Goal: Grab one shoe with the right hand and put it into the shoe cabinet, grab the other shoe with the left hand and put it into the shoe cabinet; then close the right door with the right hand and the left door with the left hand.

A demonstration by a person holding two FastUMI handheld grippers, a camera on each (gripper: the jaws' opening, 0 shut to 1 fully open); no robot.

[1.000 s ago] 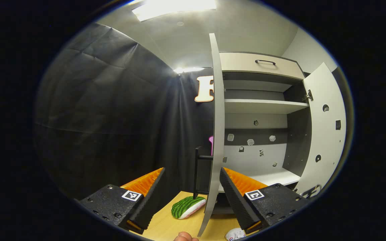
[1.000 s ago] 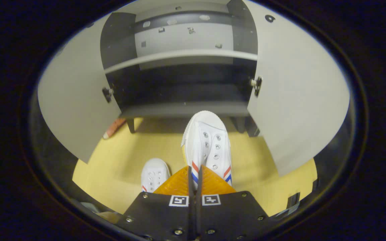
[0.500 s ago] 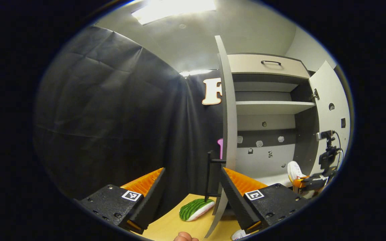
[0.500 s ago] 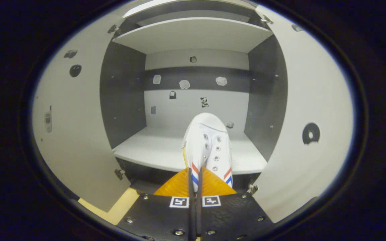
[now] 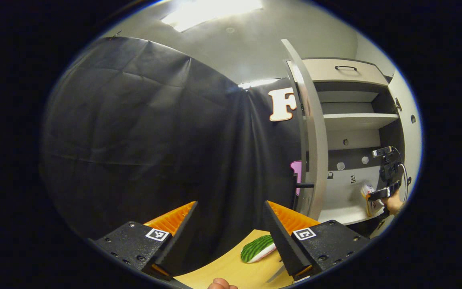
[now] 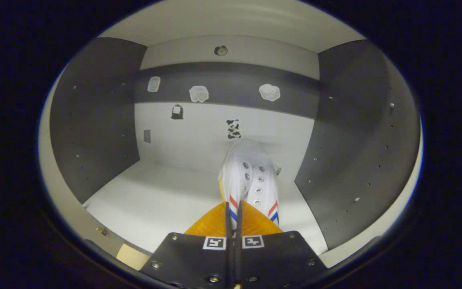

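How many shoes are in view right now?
1: a white shoe held by the right gripper over the cabinet shelf. The second shoe may lie outside the frames.

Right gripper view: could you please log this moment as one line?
right gripper shut on shoe | shoe inside cabinet | left gripper open, idle

left gripper view outside shoe cabinet point(image 5: 351, 120), level; right gripper view close inside it, both showing its shelf
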